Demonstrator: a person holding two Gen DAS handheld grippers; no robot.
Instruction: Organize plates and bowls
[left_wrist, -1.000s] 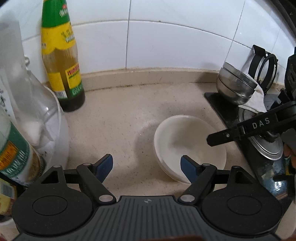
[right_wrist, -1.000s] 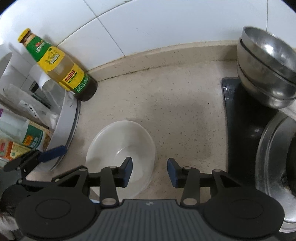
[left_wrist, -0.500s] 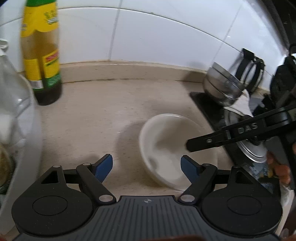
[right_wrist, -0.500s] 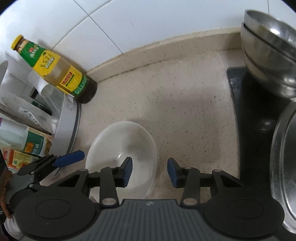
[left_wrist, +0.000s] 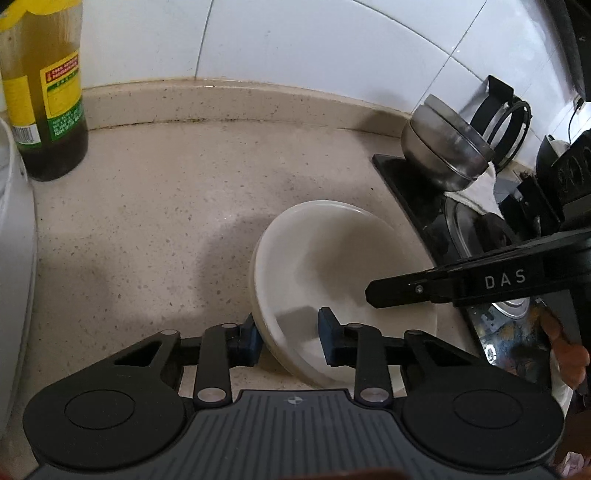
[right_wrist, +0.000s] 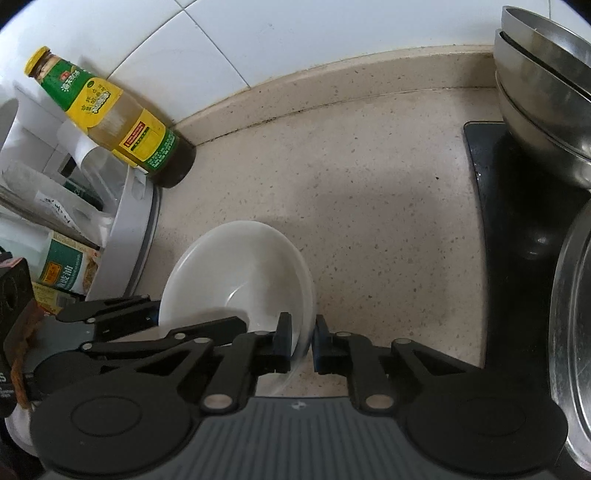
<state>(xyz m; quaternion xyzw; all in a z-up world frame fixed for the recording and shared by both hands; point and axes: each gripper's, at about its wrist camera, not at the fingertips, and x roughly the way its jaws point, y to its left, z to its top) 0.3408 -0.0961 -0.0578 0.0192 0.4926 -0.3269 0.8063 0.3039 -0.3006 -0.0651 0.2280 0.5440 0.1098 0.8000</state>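
A white bowl (left_wrist: 332, 258) sits on the speckled counter; it also shows in the right wrist view (right_wrist: 236, 273). My left gripper (left_wrist: 290, 339) straddles its near-left rim, one blue pad outside and one inside, with a visible gap to the rim. My right gripper (right_wrist: 302, 341) is shut on the bowl's right rim, pads pressed on both sides. Its arm (left_wrist: 461, 280) reaches over the bowl in the left wrist view. Stacked steel bowls (left_wrist: 443, 147) stand on the stove's corner; they also show in the right wrist view (right_wrist: 543, 96).
A yellow-labelled sauce bottle (right_wrist: 110, 118) stands by the tiled wall at the left. A white round rack (right_wrist: 129, 229) of bottles and packets lies left of the bowl. A black stove (right_wrist: 517, 221) with a steel lid (right_wrist: 572, 332) is at the right.
Both grippers moved in on the white bowl and narrowed. The right one closed on the right rim; the left one now straddles the near-left rim.
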